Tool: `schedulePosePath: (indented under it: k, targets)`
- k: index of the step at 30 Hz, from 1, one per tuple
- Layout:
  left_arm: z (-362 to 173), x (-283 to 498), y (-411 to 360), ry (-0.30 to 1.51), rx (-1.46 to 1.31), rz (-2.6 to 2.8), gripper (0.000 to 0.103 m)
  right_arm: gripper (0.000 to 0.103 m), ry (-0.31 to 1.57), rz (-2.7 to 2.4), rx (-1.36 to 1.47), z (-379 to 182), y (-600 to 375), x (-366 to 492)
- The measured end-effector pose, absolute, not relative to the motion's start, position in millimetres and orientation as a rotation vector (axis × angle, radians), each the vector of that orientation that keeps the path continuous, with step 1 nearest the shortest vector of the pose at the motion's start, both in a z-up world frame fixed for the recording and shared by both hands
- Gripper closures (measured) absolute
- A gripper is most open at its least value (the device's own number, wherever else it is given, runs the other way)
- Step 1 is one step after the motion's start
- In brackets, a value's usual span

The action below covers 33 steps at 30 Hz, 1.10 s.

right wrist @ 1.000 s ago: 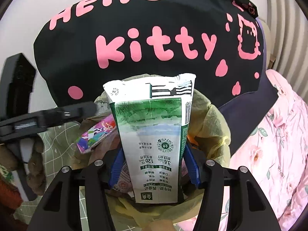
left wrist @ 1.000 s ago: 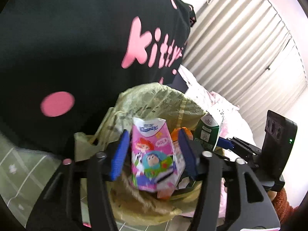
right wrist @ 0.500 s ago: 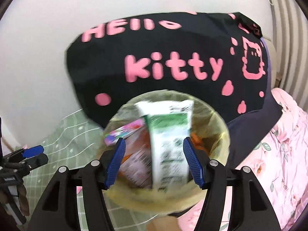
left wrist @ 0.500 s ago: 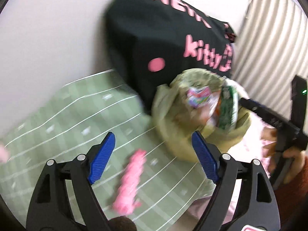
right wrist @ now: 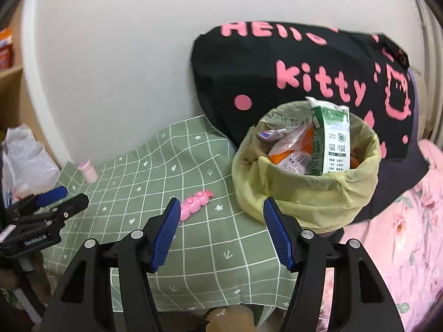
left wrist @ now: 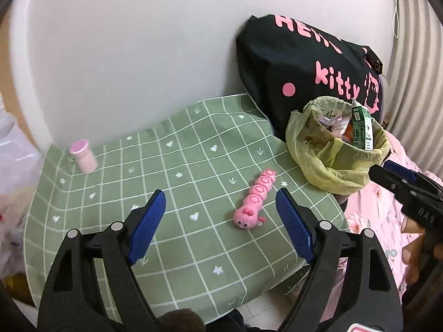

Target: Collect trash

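A bin lined with a yellow-green bag (left wrist: pixel 332 163) (right wrist: pixel 301 191) stands at the right end of the green checked cloth (left wrist: pixel 171 182) (right wrist: pixel 210 243). Inside it stand a green-and-white carton (left wrist: pixel 361 130) (right wrist: pixel 331 141), a pink pouch and orange wrappers. My left gripper (left wrist: pixel 221 218) is open and empty, held back over the cloth near a pink caterpillar toy (left wrist: pixel 257 199) (right wrist: pixel 195 204). My right gripper (right wrist: pixel 221 232) is open and empty too, drawn back in front of the bin. Each gripper also shows at the edge of the other's view.
A small pink bottle (left wrist: pixel 83 156) (right wrist: pixel 88 171) stands at the cloth's far left by the white wall. A black cushion with pink lettering (left wrist: pixel 304 63) (right wrist: pixel 304 83) leans behind the bin. Pink floral bedding (right wrist: pixel 401 235) lies to the right, a white plastic bag (right wrist: pixel 25 160) to the left.
Both grippers have let go of their trash, the pink pouch and the green carton, which now sit in the bin. Both have opened wide and pulled back from the bin, the left swinging leftwards.
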<state>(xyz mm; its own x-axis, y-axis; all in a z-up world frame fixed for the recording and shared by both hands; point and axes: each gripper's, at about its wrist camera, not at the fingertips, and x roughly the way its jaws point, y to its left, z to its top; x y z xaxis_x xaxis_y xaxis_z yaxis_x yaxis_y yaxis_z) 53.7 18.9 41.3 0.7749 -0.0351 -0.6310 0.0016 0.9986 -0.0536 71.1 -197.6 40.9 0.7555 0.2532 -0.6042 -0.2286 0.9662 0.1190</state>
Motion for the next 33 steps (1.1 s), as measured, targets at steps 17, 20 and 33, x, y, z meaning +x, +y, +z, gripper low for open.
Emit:
schedulePosePath:
  k: [17,20,33]
  targets:
    - [54,28,23,0.643,-0.075,-0.007,0.025,0.044,0.623,0.281,0.011,56,-176,49]
    - [52,29,23,0.649,-0.077,-0.006,0.026,0.044,0.618,0.281,0.017,55,-176,49]
    - [53,26,14,0.646,-0.054,-0.020,0.026,0.044,0.619,0.269,0.033,54,-180,47]
